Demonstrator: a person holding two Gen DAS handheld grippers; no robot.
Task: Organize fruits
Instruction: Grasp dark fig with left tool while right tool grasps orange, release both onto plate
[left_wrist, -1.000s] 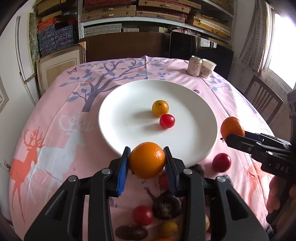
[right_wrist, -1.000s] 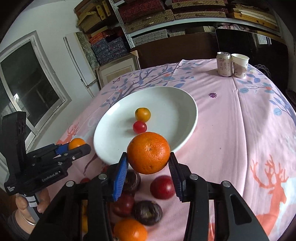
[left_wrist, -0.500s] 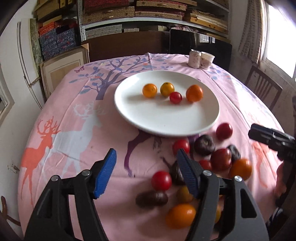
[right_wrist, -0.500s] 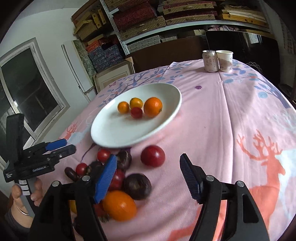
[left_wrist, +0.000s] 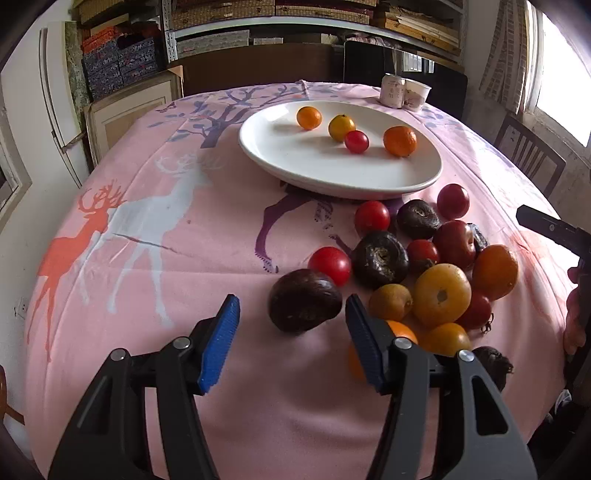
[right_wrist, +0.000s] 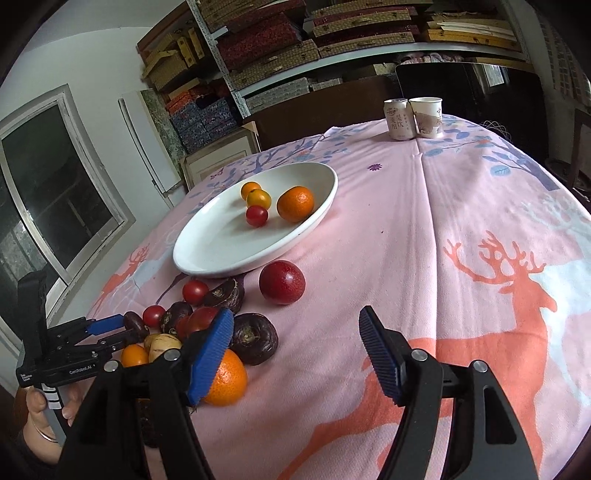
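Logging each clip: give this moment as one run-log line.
left gripper: open, dark fruit between jaws, ungripped | right gripper: open, empty | plate: four fruits | pile on tablecloth

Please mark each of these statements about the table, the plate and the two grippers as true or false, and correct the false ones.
1. The white plate holds four fruits. True.
2. The left gripper is closed on an orange. False: its jaws are open and grip nothing; a dark fruit lies on the cloth just ahead of them.
3. A can and a paper cup stand side by side at the far end of the table. True.
4. The right gripper holds a red fruit. False: its jaws are open and empty.
5. The large orange lies on the cloth. False: it is on the plate.
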